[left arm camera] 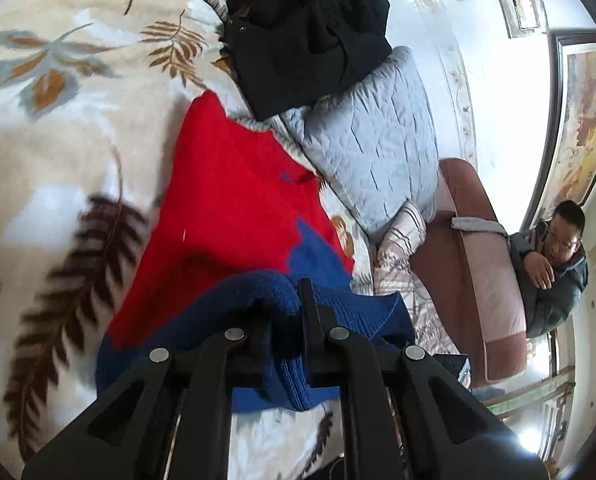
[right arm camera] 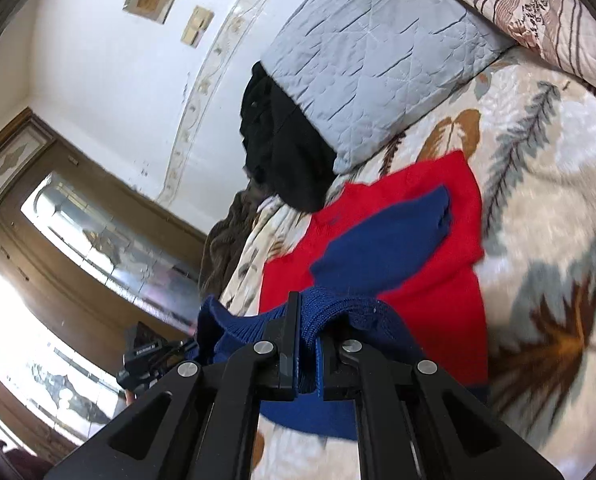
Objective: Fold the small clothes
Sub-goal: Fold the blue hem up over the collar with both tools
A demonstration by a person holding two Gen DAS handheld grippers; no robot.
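Left wrist view: we're over a bed with a cream leaf-print blanket (left arm camera: 57,128). At the head end lie a grey quilted pillow (left arm camera: 374,148) and a patterned pillow (left arm camera: 402,228) beside it; a black garment (left arm camera: 310,32) is heaped against the grey pillow's far end. White wall behind with framed pictures; a brown-and-pink padded bench (left arm camera: 482,264) stands by the bed, and a man in a dark jacket (left arm camera: 550,268) leans on it. The red-and-blue sweater (left arm camera: 233,208) lies flat on the blanket, red body spread toward the pillows, blue ribbed hem nearest us. Our left gripper (left arm camera: 285,312) pinches that blue hem: knit bunches between the fingers and drapes over them, lifted a little off the blanket.

Right wrist view: same bed, seen tilted. White wall with a patterned border, dark wood cabinet with glass panels (right arm camera: 77,216) on the left. Grey pillow (right arm camera: 370,60) and patterned pillow (right arm camera: 538,12) up top, black garment (right arm camera: 285,148) next to the grey one. The sweater's (right arm camera: 430,248) red body lies on the blanket (right arm camera: 546,208), a blue sleeve (right arm camera: 386,236) folded diagonally across it. Our right gripper (right arm camera: 308,344) is clamped on the blue hem, ribbed cloth squeezed in the narrow gap between the fingers. The other gripper (right arm camera: 145,360) shows low on the left beside the hem's far end; its grip isn't clear from here.
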